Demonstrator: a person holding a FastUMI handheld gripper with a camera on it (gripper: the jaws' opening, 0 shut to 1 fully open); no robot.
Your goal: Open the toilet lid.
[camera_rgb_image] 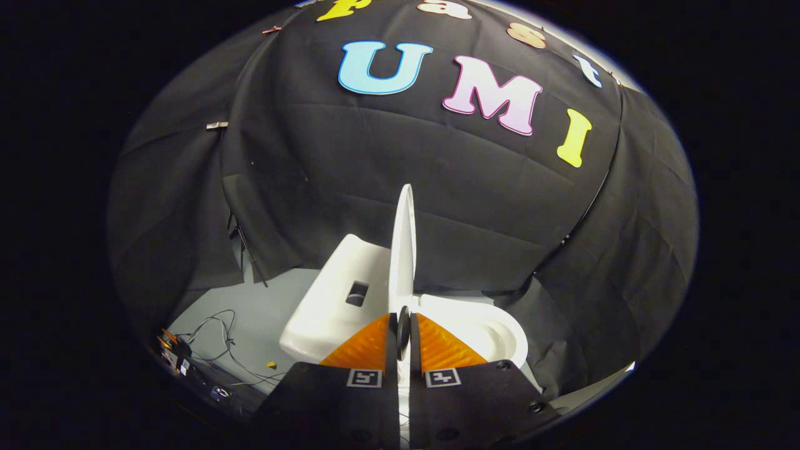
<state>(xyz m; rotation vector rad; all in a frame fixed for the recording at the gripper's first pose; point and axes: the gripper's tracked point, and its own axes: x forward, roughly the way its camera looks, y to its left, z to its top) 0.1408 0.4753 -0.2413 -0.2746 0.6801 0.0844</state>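
Nothing legible to call out here, no words, brands or numbers on any object. The gripper (403, 317) carries two square markers, one (364, 377) on the left finger's base, one (443, 377) on the right; both are just black-and-white block patterns, no letters. Between them, the fingers pinch the upright lid (405, 250) from both sides, and it is plain and unlabelled.

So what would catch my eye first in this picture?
A white toilet lid standing upright and edge-on, pinched at its lower edge by the gripper. The open toilet bowl sits to the right of it, the white tank to the left, with cables trailing on the grey floor.
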